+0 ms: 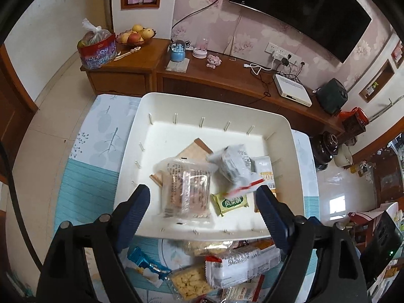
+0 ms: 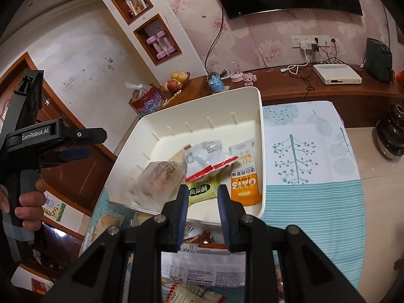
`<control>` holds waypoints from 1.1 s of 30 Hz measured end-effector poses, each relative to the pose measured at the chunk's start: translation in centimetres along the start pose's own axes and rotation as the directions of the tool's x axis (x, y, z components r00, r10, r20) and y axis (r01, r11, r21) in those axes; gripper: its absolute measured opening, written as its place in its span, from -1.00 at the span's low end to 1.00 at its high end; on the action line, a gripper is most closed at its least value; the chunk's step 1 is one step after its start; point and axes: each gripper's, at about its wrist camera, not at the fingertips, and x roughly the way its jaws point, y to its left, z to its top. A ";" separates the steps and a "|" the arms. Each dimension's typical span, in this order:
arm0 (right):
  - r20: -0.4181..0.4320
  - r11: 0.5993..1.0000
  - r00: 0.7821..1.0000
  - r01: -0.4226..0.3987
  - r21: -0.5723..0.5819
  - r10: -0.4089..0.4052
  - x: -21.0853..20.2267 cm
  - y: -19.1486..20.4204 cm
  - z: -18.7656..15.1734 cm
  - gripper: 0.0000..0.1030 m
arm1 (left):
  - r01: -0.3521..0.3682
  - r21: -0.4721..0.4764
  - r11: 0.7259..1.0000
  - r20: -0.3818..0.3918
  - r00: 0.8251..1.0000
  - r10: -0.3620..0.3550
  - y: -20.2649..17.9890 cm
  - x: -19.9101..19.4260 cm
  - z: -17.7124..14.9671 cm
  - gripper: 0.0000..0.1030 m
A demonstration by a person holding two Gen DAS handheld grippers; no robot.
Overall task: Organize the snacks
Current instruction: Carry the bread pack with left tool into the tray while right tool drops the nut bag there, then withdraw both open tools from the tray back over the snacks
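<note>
The snacks are split between two places: several already lie in the white tray (image 1: 290,131), the rest are heaped on the cloth-covered table (image 2: 315,189) just in front of its near wall. In the tray, a clear cracker pack (image 1: 186,189) and a silvery pouch with a red edge (image 1: 234,169) look blurred, probably still settling; beside them lie a green pineapple-cake packet (image 2: 202,189) and an orange oats sachet (image 2: 246,185).

The left gripper (image 1: 202,202) hangs above the tray, fingers wide apart and empty. The right gripper (image 2: 203,194) hovers over the near wall, its fingers a narrow gap apart with nothing between them.

The step looks like a drop-off just finished. Next, one gripper needs to drop to the pile, open over one packet such as the white-and-red biscuit pack (image 1: 240,265), and pinch it alone.
</note>
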 end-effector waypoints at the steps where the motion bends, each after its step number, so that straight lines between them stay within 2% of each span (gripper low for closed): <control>1: 0.001 1.000 1.000 0.005 0.001 -0.005 -0.2 0.1 0.0 -0.54 | 0.001 -0.001 1.000 0.001 1.000 -0.001 0.1 -0.3 -0.1 0.65; 8: 0.028 0.999 0.999 0.042 0.008 -0.042 -2.3 1.1 -0.7 -0.54 | 0.047 0.001 0.999 0.035 0.998 -0.047 1.2 -3.5 -1.9 0.65; 16: 0.058 0.995 0.993 0.103 0.001 -0.102 -5.1 3.4 -2.3 -0.53 | 0.097 0.017 0.995 0.029 0.995 -0.097 3.3 -7.1 -5.7 0.65; 23: 0.060 0.988 0.987 0.152 -0.005 -0.152 -7.9 5.8 -5.2 -0.46 | 0.121 0.016 0.992 0.019 0.992 -0.122 5.4 -9.7 -9.5 0.65; 33: 0.043 0.974 0.974 0.223 -0.026 -0.222 -11.1 8.1 -9.0 -0.24 | 0.151 -0.003 0.988 -0.011 0.988 -0.151 7.3 -11.5 -14.2 0.65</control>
